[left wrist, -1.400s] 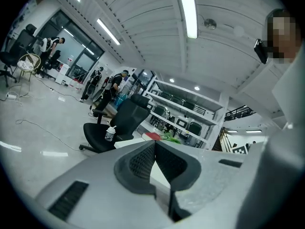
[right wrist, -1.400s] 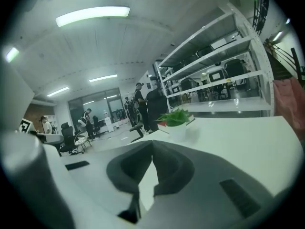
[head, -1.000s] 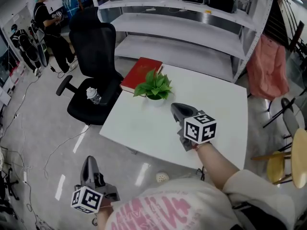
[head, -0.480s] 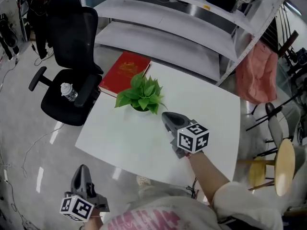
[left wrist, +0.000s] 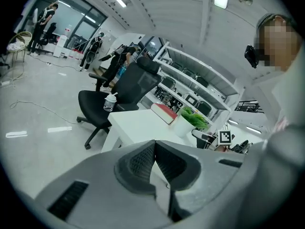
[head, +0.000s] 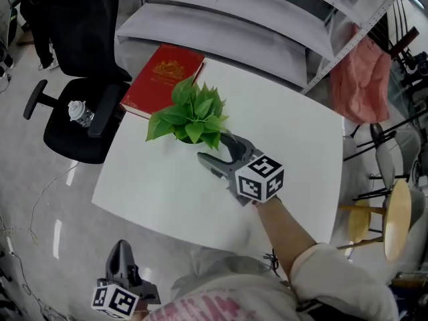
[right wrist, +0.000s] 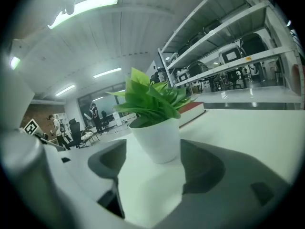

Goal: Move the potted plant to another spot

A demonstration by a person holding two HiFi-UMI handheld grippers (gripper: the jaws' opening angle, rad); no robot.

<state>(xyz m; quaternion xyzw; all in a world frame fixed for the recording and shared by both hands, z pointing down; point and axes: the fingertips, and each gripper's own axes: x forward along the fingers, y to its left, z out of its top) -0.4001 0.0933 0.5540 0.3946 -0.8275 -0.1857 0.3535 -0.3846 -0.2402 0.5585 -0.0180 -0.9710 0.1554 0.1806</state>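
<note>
The potted plant (head: 189, 114), green leaves in a small white pot (right wrist: 157, 140), stands on the white table (head: 294, 152) near its far left corner. My right gripper (head: 217, 151) reaches over the table to the plant. Its jaws have just been opening and now stand open. The pot sits just ahead of the right gripper (right wrist: 155, 168), in line with the gap, and neither pad touches it. My left gripper (head: 122, 263) hangs low off the table's near left side, over the floor. In its own view the left gripper (left wrist: 155, 149) is shut on nothing.
A red book (head: 164, 79) lies just behind the plant at the table's edge. A black office chair (head: 63, 136) with a water bottle (head: 81, 114) on its seat stands left of the table. White shelves (head: 234, 12) run behind, and a wooden stool (head: 394, 219) stands at the right.
My right gripper has moved forward to the plant, and its shut jaws have opened. The left gripper has sunk lower at the left. The head view has drawn nearer to the table.
</note>
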